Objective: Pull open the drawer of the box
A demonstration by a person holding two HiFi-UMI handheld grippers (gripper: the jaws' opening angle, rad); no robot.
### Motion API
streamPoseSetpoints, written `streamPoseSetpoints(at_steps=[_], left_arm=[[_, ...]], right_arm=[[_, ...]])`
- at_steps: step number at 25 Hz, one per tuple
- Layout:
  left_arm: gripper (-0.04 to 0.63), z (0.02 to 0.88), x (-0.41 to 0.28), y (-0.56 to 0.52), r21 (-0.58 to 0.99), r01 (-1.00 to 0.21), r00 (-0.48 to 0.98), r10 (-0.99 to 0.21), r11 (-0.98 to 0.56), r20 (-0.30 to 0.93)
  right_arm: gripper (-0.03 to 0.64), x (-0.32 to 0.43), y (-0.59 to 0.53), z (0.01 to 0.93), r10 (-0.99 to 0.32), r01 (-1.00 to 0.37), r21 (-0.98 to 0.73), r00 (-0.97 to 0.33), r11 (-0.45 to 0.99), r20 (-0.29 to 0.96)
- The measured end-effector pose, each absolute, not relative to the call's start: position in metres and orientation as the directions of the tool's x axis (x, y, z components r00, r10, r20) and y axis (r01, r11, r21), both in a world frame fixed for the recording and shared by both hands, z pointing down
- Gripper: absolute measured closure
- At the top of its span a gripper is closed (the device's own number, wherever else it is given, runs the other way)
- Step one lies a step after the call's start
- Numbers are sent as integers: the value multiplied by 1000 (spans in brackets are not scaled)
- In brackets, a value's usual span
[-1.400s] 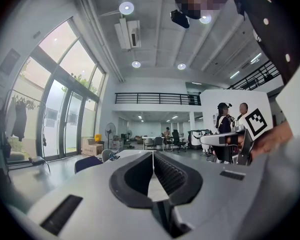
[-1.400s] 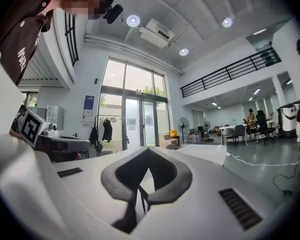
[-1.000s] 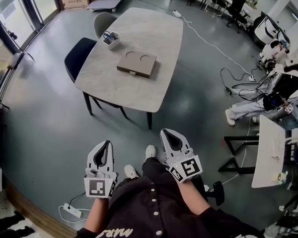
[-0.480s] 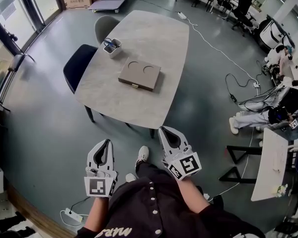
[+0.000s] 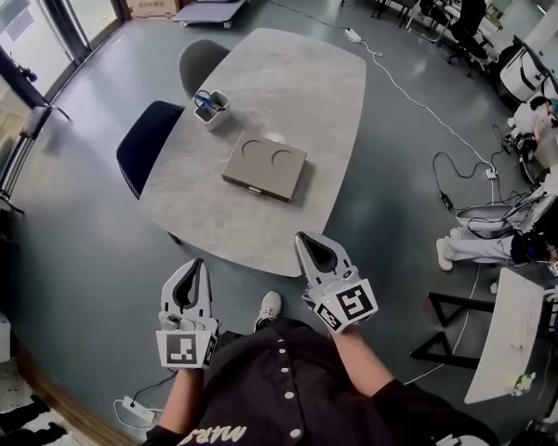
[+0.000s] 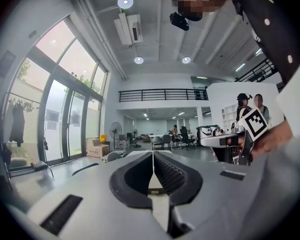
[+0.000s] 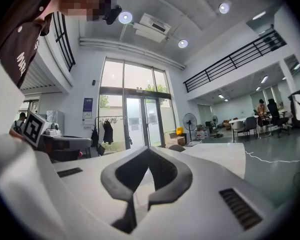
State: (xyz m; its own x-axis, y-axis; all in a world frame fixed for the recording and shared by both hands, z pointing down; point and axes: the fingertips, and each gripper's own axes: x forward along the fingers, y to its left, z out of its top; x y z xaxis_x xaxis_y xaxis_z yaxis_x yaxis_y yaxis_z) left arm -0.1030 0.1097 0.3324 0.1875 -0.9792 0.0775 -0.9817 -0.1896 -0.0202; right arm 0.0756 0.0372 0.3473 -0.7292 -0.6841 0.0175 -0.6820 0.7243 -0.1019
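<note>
The pale, stone-look oval bench (image 5: 288,82) carries the flat brown rectangular box (image 5: 265,167) near its middle. The box's small metal pull (image 5: 253,190) faces the near edge, and the drawer looks shut. Nothing of the task is done; reaching and pulling are both left. The left gripper (image 5: 200,269) and right gripper (image 5: 305,242) hang well apart from the box, fingers closed together on nothing. Compared with a second ago, bench and box lie nearer, while the grippers' pose is unchanged.

Bright daylight, sharp, fisheye-warped edges
</note>
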Motion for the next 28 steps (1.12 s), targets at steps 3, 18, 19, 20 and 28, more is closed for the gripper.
streamPoseSetpoints(at_steps=[3,18,19,20,28], left_arm=[[578,331,-106,98,-22,-986,161,-983,-164,90],[578,335,-132,27,-19,-977,210,-973,-212,97],[578,334,-134,21,-16,-975,221,-971,-223,90],[578,334,-137,15,-16,-973,229,-969,-232,88],[578,345,-152,-24,10,-963,269,-955,-270,125]], right_arm=[[618,75,22,350,-674,-672,-108,-739,733,24],[618,46,-48,365,-685,-680,-212,-726,702,63],[618,44,-54,364,-690,-685,-216,-721,696,64],[618,42,-59,362,-695,-690,-217,-716,691,65],[618,28,-93,376,-713,-712,-263,-693,651,108]])
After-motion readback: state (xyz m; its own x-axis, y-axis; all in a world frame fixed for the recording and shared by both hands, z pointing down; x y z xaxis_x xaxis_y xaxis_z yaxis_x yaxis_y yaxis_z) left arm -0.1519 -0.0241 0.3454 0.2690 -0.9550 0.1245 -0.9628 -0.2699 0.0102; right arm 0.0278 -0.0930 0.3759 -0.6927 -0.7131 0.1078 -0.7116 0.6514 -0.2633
